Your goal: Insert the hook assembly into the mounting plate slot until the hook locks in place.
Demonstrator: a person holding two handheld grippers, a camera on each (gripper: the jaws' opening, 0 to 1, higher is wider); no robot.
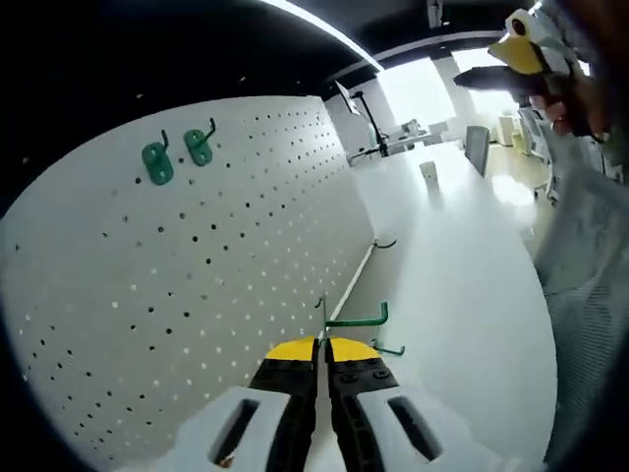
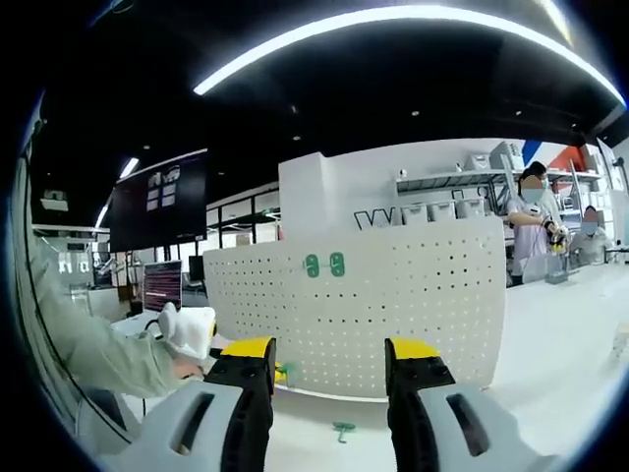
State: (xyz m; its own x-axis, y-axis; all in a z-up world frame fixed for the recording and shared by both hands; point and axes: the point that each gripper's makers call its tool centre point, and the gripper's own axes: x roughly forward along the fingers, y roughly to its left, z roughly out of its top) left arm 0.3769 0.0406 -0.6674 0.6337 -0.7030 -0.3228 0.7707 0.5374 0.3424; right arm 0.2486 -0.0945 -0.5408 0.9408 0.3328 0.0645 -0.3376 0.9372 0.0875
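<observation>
Left claw (image 1: 323, 362) grips green hook (image 1: 356, 320); right claw (image 2: 329, 379) gapes.

The left gripper view grazes along the pegboard (image 1: 187, 256) up close; the right gripper view faces it squarely from farther back.

A long white table (image 1: 462, 295) carries an upright white pegboard (image 2: 393, 295); a small green hook (image 2: 343, 429) lies loose on the tabletop before it

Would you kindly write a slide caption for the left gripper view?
Left tongs shut on a green hook beside the white pegboard, where two green hooks already hang.
</observation>
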